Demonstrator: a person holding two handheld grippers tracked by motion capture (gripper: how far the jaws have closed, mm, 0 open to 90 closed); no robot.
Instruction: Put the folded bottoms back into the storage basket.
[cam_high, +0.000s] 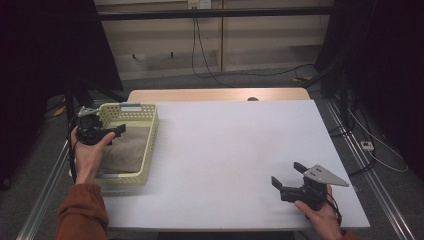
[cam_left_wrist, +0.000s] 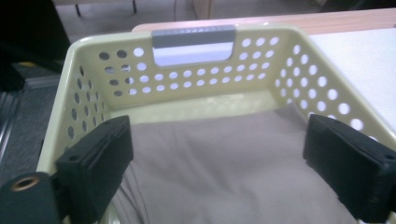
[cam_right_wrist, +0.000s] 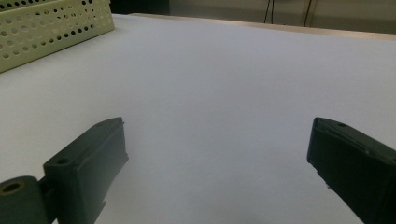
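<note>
A pale yellow perforated basket (cam_high: 153, 131) (cam_left_wrist: 261, 70) stands at the table's left edge, with a folded grey-brown cloth (cam_high: 129, 150) (cam_left_wrist: 224, 163) lying flat inside it. My left gripper (cam_high: 118, 131) (cam_left_wrist: 218, 137) hovers over the basket's left side, just above the cloth. Its jaws are open and nothing is between them. My right gripper (cam_high: 289, 174) (cam_right_wrist: 217, 135) rests low near the table's front right corner. It points left across the bare white top, open and holding nothing. The basket's side (cam_right_wrist: 56, 23) appears far off in the right gripper view.
The white tabletop (cam_high: 235, 150) has a wooden strip (cam_high: 215, 94) along its back edge. The basket has a grey handle (cam_left_wrist: 194, 38) at its far end. Cables (cam_high: 210, 70) run over the floor behind, and metal rails (cam_high: 372, 185) flank the table.
</note>
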